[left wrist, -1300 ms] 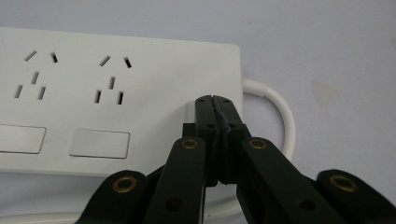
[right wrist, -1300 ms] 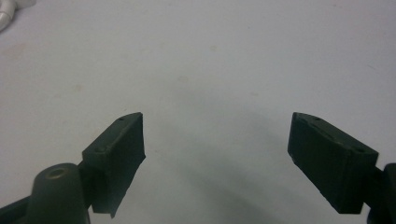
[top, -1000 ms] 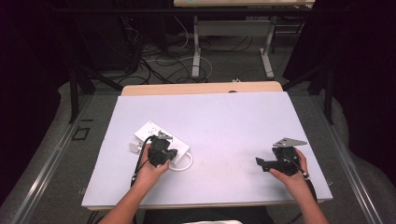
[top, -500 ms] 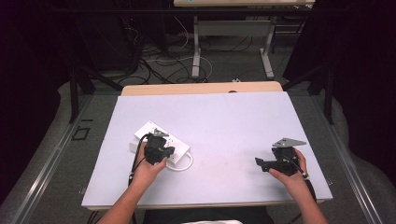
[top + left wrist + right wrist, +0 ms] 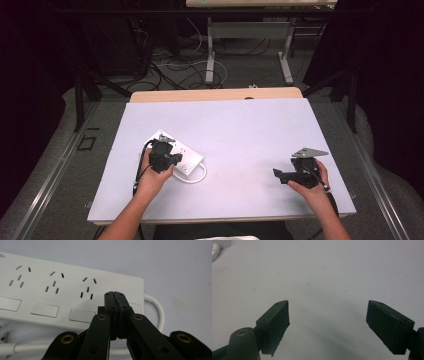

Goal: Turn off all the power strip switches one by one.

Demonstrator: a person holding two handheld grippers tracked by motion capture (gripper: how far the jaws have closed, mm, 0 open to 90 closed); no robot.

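- Fingers (image 5: 110,302) of the left gripper (image 5: 115,293) are pressed flat together with nothing between them, their tips poised over the near end of a white power strip (image 5: 62,295), beside the last of its rocker switches (image 5: 82,315).
- Power strip (image 5: 181,156) lies on the left half of the bench (image 5: 240,130), at a slant, its white cord (image 5: 200,176) looping out from the end nearest the person.
- Compared with a second ago, the left hand (image 5: 152,179) has edged forward and a little away from the bench's left edge, bringing its gripper from the strip's near side to sit over the strip's body; the strip itself has not shifted.
- Judged from that approach, closed tips aimed at the switch row suggest a press on a switch is about to come, not a grasp.
- Right gripper (image 5: 299,170) rests well apart near the bench's right edge, in the same spot as a second ago; its fingers (image 5: 275,320) stand wide over bare bench.
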